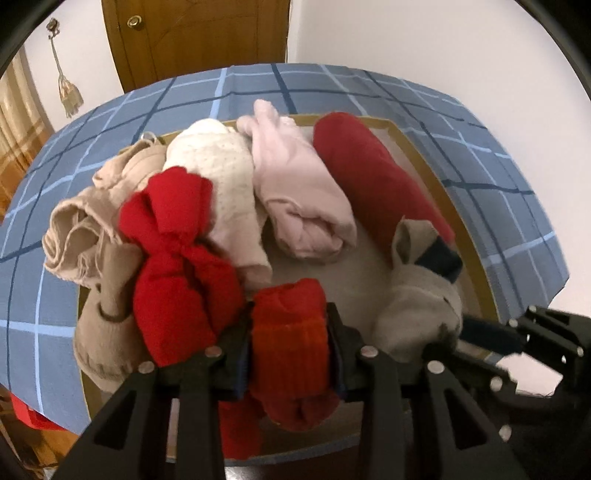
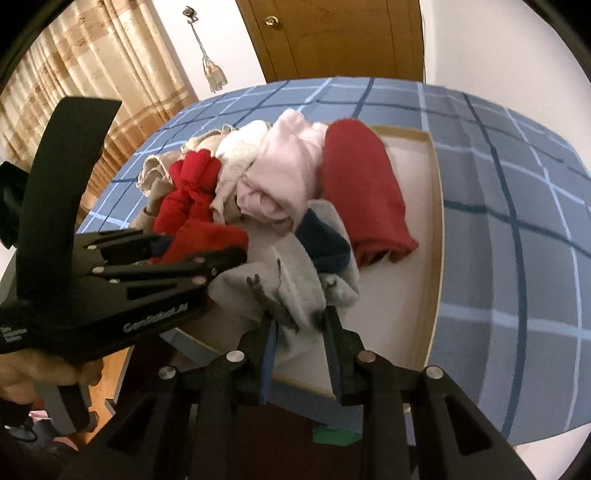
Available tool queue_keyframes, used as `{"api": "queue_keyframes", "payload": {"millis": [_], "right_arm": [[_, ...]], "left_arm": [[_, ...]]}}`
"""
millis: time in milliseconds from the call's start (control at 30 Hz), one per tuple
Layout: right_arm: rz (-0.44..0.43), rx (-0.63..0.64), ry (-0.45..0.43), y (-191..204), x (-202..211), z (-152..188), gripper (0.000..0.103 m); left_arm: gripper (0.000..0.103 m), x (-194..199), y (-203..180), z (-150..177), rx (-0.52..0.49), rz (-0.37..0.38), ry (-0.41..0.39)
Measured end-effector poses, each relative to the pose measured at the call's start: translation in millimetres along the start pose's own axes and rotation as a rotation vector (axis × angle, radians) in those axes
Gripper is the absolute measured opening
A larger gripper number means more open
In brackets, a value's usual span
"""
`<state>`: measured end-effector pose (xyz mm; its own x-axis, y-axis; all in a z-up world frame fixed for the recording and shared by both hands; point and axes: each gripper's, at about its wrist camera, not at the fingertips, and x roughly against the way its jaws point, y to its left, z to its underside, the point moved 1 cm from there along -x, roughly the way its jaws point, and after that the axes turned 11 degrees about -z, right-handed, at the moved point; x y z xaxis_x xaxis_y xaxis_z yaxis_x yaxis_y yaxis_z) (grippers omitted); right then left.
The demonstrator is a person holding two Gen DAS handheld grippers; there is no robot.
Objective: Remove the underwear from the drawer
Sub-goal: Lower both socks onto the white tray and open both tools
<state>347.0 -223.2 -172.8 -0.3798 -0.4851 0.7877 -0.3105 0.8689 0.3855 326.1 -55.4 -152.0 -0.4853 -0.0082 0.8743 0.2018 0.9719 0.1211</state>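
An open drawer [image 1: 476,254] with a white floor holds several rolled garments. My left gripper [image 1: 290,332] is shut on a red-orange rolled garment [image 1: 288,354] at the drawer's front edge; it also shows in the right wrist view [image 2: 207,240]. My right gripper [image 2: 299,325] is shut on a grey garment with a navy band [image 2: 295,273], seen in the left wrist view [image 1: 417,295] at the drawer's front right. A dark red roll [image 1: 369,173], a pale pink roll [image 1: 295,192], a white dotted piece [image 1: 221,173], a bright red piece [image 1: 173,266] and beige pieces [image 1: 85,236] lie behind.
The drawer sits on a blue checked cloth [image 1: 480,122] over a bed or table. A wooden door [image 1: 195,33] and white wall stand behind. Curtains [image 2: 92,74] hang at the left. A person's hand [image 2: 44,376] holds the left gripper.
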Motion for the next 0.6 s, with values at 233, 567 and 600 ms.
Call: {"api": "queue_keyframes", "payload": {"millis": [233,567,600], "right_arm": [[-0.017,-0.003,-0.004,9,1,3,0.027],[-0.066,-0.091,-0.125,6,35,1,0.028],[-0.071,-0.101,-0.132,7,36,2,0.028]], "left_arm": [[0.05,-4,-15,-9,-0.047,-0.042,0.027],[0.098,45,-3,-15,0.021,-0.1,-0.105],[0.098,46,-3,-15,0.017,-0.109,-0.105]]}}
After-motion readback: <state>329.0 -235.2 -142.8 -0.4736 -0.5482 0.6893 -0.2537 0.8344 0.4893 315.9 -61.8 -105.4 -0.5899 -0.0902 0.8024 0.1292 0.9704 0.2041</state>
